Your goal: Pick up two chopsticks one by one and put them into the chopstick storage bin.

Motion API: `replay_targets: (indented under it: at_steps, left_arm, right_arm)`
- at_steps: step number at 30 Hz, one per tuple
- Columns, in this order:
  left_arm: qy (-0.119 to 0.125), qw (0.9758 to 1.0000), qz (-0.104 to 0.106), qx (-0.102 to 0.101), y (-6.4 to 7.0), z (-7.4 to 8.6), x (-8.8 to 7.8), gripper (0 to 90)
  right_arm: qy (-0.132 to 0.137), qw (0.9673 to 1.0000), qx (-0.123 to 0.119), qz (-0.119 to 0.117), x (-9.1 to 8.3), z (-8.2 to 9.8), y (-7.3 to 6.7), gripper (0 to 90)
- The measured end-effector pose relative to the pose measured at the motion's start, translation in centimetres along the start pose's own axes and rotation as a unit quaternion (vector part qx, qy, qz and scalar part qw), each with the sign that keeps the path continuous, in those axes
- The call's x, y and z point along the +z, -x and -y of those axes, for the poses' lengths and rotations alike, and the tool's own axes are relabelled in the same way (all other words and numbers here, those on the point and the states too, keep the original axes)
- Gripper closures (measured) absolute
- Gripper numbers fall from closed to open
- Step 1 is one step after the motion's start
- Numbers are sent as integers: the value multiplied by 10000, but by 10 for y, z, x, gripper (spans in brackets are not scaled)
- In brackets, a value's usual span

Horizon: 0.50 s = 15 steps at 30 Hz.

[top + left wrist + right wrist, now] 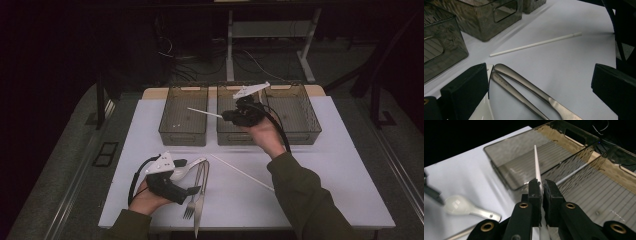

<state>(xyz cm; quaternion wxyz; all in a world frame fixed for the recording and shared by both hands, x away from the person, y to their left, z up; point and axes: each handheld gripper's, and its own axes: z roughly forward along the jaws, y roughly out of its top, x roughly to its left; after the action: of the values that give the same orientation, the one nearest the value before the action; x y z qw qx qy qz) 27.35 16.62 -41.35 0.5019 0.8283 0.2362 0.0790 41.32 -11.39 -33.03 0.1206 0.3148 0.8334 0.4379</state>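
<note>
A thin white stick [537,163] is clamped between the closed jaws of the right gripper [541,187], which pinch it near one end so that most of its length juts out ahead of the jaws, over the near edge of the left bin [524,147]. In the high view the same stick [204,112] points from the right gripper [231,116] toward the left bin [184,114], while the gripper itself hangs above the middle bin [233,135]. A third bin [295,112] stands just beyond on the gripper's other side. The left gripper [192,176] rests low over the table [325,165], its jaws spread wide and gripping nothing. Between and just ahead of those jaws lie a fork [519,93], a knife [534,91] and a white spoon [181,172]; a second white stick [535,44] lies on the table farther ahead.
</note>
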Motion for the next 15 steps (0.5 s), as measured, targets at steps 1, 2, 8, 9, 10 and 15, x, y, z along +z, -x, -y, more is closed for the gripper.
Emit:
replay_targets:
  at_steps: [1,2,8,9,10,15]
  left_arm:
    - [38,10000,4,-36,1,0,0,1]
    - [34,10000,0,-33,1,0,0,1]
    - [30,10000,18,21,0,0,0,1]
    - [46,10000,26,16,1,0,0,1]
    - [46,10000,26,16,1,0,0,1]
    - [59,10000,50,5,0,-1,-1,1]
  right_arm:
    - [-4,10000,16,19,4,-2,0,845]
    - [-12,10000,9,45,9,-4,0,845]
    - [-121,9999,71,39,34,-16,-1,845]
    - [-149,9998,82,46,39,-18,-1,845]
    - [-191,9998,98,43,44,-20,-1,845]
    - [-336,9993,113,132,67,-27,1,844]
